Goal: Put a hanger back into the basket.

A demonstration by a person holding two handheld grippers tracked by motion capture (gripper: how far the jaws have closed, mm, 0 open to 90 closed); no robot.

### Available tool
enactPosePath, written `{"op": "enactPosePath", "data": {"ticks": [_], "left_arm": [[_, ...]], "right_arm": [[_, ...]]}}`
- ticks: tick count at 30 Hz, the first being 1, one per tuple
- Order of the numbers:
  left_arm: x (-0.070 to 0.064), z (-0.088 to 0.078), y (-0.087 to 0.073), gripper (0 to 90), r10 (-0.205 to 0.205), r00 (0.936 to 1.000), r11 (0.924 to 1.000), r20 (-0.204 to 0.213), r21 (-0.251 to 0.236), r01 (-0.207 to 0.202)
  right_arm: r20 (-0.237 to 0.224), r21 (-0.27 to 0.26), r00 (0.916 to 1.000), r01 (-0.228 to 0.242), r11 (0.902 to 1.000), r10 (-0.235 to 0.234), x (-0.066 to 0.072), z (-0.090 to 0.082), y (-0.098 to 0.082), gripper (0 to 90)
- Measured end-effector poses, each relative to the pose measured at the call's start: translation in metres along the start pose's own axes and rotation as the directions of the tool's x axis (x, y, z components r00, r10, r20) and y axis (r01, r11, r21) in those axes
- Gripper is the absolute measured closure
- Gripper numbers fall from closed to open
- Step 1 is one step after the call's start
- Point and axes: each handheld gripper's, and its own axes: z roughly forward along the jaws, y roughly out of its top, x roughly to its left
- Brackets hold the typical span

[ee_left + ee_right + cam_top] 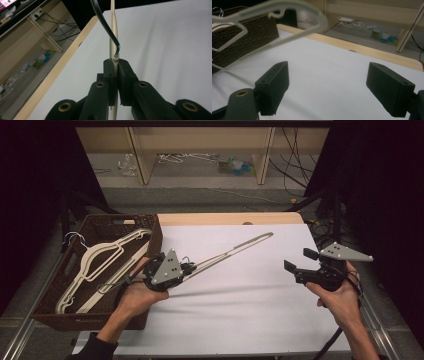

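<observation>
- Fingers (pixel 125 82) of your left gripper (pixel 186 268) are clamped on the cream hanger (pixel 235 249) near its neck, with the dark metal hook (pixel 105 25) curving up just past the pads.
- Your right gripper (pixel 300 261) has its fingers (pixel 273 87) spread wide with nothing between them; no earlier picture is at hand, so you get the state alone.
- Held hanger: it is lifted off the white surface (pixel 240 320) and slants up and away from your left hand (pixel 137 295) toward the far middle, its looped end near the far wooden edge (pixel 230 218).
- In the right gripper view the same hanger (pixel 287 10) crosses the top left, above and ahead of the open fingers, well apart from them.
- Open room: the white surface between your two hands is bare, and so is the near part in front of you.
- Edges: the brown woven basket (pixel 50 312) stands on the left, its right wall just beside your left hand; more cream hangers (pixel 95 262) lie inside it.
- Your right hand (pixel 340 297) sits close to the right edge of the surface.
- Writing: no brand or label can be read on anything.
- Room: dark on both sides; beyond the far edge is a floor with wooden shelf legs (pixel 142 165), loose cables (pixel 295 165) and small clutter (pixel 235 166).
</observation>
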Motion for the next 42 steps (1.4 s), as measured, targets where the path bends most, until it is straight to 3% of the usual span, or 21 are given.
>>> {"op": "enactPosePath", "data": {"ticks": [3, 6, 11, 13, 15, 16, 18, 20, 22, 24, 27, 28, 29, 31, 32, 34, 35, 36, 37, 41, 42], "left_arm": [[0.008, -0.008, 0.001, 85.7, -0.078, 0.9969, 0.9965, 0.010, -0.029, 0.078], [0.017, -0.016, 0.002, 85.7, -0.153, 0.9881, 0.9858, 0.010, -0.067, 0.154], [0.036, -0.036, 0.003, 85.7, -0.272, 0.9622, 0.9536, 0.017, -0.129, 0.272], [0.048, -0.045, 0.003, 85.7, -0.323, 0.9461, 0.9347, 0.028, -0.148, 0.323], [0.058, -0.052, 0.003, 85.7, -0.363, 0.9314, 0.9181, 0.027, -0.160, 0.362], [0.063, -0.056, 0.003, 85.7, -0.374, 0.9269, 0.9125, 0.026, -0.167, 0.373], [0.071, -0.065, 0.004, 85.6, -0.399, 0.9164, 0.8996, 0.025, -0.181, 0.397], [0.080, -0.075, 0.005, 85.6, -0.444, 0.8943, 0.8686, 0.056, -0.218, 0.445], [0.091, -0.088, 0.006, 85.7, -0.494, 0.8637, 0.8227, 0.099, -0.268, 0.501], [0.099, -0.098, 0.008, 85.7, -0.517, 0.8490, 0.7999, 0.109, -0.292, 0.525], [0.111, -0.119, 0.012, 85.6, -0.530, 0.8449, 0.7935, 0.075, -0.308, 0.525], [0.115, -0.124, 0.011, 85.6, -0.524, 0.8488, 0.7977, 0.068, -0.309, 0.518], [0.117, -0.130, 0.011, 85.7, -0.537, 0.8416, 0.7912, 0.062, -0.310, 0.527], [0.123, -0.142, 0.009, 85.7, -0.528, 0.8485, 0.8010, 0.029, -0.314, 0.509], [0.124, -0.146, 0.008, 85.7, -0.539, 0.8418, 0.7961, 0.022, -0.313, 0.518], [0.128, -0.155, 0.004, 85.6, -0.539, 0.8425, 0.8023, -0.006, -0.309, 0.511], [0.130, -0.157, 0.001, 85.6, -0.544, 0.8387, 0.7993, -0.011, -0.310, 0.515], [0.134, -0.159, -0.002, 85.7, -0.533, 0.8455, 0.8093, -0.026, -0.307, 0.501], [0.136, -0.162, -0.007, 85.7, -0.546, 0.8369, 0.8039, -0.033, -0.301, 0.513], [0.144, -0.165, -0.025, 85.6, -0.539, 0.8394, 0.8174, -0.067, -0.281, 0.503], [0.142, -0.166, -0.029, 85.6, -0.575, 0.8153, 0.7986, -0.071, -0.266, 0.540]], "right_arm": [[-0.008, 0.006, 0.9999, 0.011, 0.9999, -0.011, 0.007, 0.000, -0.005, 19.6], [-0.013, -0.003, 0.9992, 0.038, 0.9993, -0.038, 0.014, 0.004, -0.010, 19.8], [-0.039, 0.010, 0.9975, 0.058, 0.9982, -0.058, 0.022, 0.010, -0.018, 20.4], [-0.039, 0.017, 0.9971, 0.066, 0.9977, -0.065, 0.024, 0.010, -0.022, 20.6], [-0.064, 0.035, 0.9966, 0.054, 0.9979, -0.052, 0.028, 0.011, -0.028, 20.7], [-0.058, 0.016, 0.9956, 0.075, 0.9971, -0.074, 0.028, 0.013, -0.032, 20.7], [-0.063, 0.030, 0.9953, 0.075, 0.9967, -0.073, 0.031, 0.013, -0.036, 20.6], [-0.064, 0.028, 0.9948, 0.081, 0.9963, -0.079, 0.033, 0.013, -0.040, 20.6], [-0.074, 0.041, 0.9942, 0.082, 0.9958, -0.078, 0.034, 0.012, -0.042, 20.6], [-0.080, 0.026, 0.9934, 0.085, 0.9961, -0.082, 0.034, 0.013, -0.044, 20.6], [-0.079, 0.032, 0.9935, 0.085, 0.9959, -0.082, 0.034, 0.013, -0.045, 20.7], [-0.075, 0.049, 0.9933, 0.093, 0.9945, -0.089, 0.034, 0.011, -0.045, 20.7], [-0.075, 0.046, 0.9933, 0.091, 0.9948, -0.087, 0.034, 0.011, -0.046, 20.7], [-0.087, 0.072, 0.9922, 0.096, 0.9928, -0.089, 0.035, 0.012, -0.049, 21.2], [-0.087, 0.072, 0.9922, 0.096, 0.9928, -0.089, 0.035, 0.012, -0.049, 21.2], [-0.090, 0.080, 0.9912, 0.104, 0.9913, -0.097, 0.036, 0.012, -0.051, 21.2], [-0.094, 0.080, 0.9905, 0.107, 0.9910, -0.100, 0.037, 0.013, -0.051, 21.2], [-0.098, 0.083, 0.9895, 0.114, 0.9900, -0.106, 0.039, 0.013, -0.051, 21.3], [-0.098, 0.083, 0.9895, 0.114, 0.9900, -0.106, 0.039, 0.013, -0.051, 21.3], [-0.102, 0.098, 0.9884, 0.123, 0.9876, -0.113, 0.040, 0.011, -0.050, 21.3], [-0.106, 0.083, 0.9882, 0.119, 0.9895, -0.110, 0.040, 0.012, -0.051, 21.3]]}}
